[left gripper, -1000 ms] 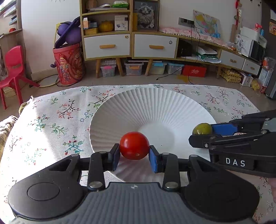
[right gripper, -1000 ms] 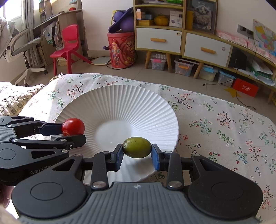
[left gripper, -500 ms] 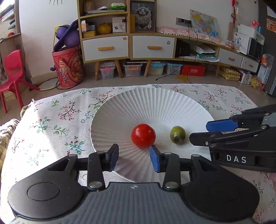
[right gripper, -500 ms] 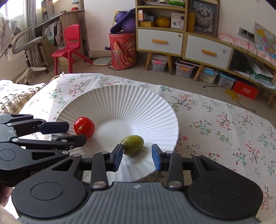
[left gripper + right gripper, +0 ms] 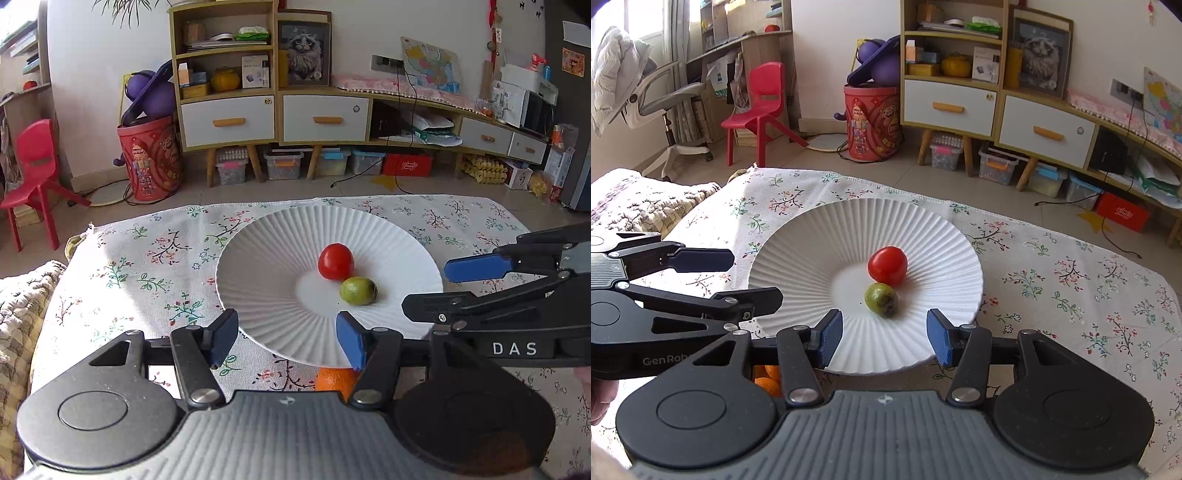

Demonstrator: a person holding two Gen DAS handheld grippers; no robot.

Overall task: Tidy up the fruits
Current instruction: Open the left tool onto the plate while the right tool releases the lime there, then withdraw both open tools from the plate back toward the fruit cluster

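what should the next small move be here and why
Probably lower the left hand-held gripper, open and empty, toward the orange lying off the plate by its near rim. The tomato and green fruit already sit in the plate, and the right hand-held gripper is open too.

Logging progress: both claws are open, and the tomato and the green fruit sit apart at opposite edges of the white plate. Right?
Not quite. Both claws, left and right, are open, but the tomato and green fruit sit together near the white plate centre, seemingly touching, as the right wrist view shows.
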